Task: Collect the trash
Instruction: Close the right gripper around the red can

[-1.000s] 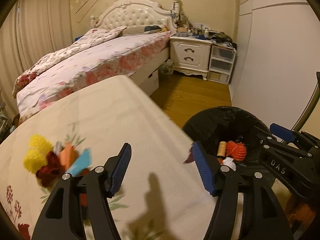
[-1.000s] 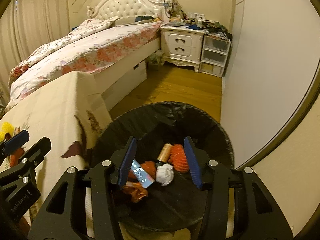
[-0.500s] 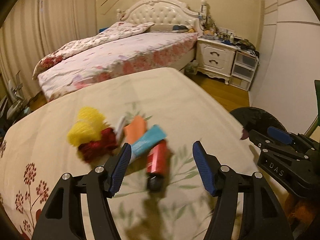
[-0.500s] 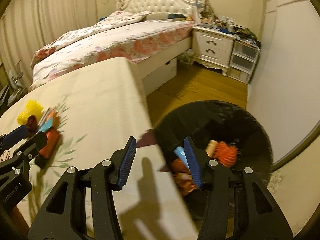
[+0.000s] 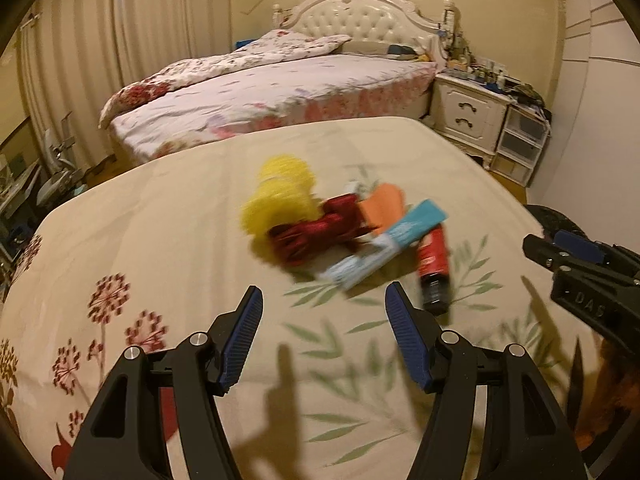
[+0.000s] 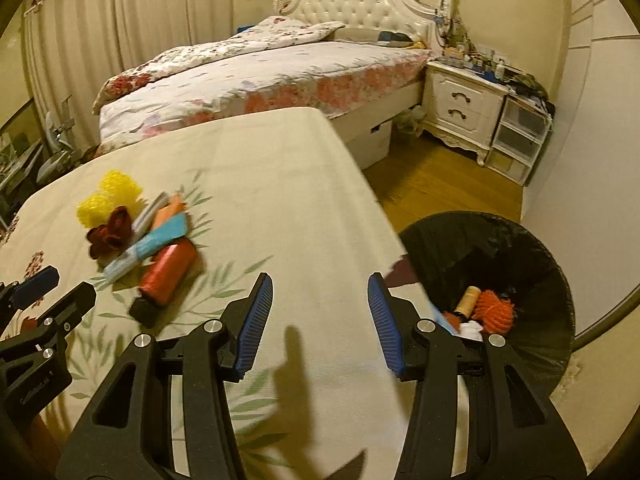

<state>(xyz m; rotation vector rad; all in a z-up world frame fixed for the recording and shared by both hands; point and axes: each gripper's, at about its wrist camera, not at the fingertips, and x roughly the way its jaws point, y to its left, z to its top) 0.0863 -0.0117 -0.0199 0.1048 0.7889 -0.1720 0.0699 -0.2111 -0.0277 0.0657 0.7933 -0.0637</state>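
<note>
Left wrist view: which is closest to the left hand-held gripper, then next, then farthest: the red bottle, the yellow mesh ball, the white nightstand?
From the left hand-held gripper:
1. Red bottle, just ahead, right.
2. Yellow mesh ball, farther up the cloth, left.
3. White nightstand, far back by the bed.

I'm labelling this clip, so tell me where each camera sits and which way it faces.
Left wrist: sits on the left gripper, angled down at the trash pile on the table; its open jaws show, and the right gripper.
Right wrist: sits on the right gripper, facing the table edge and bin; open jaws show.
Shared: pile, table, bed.
</note>
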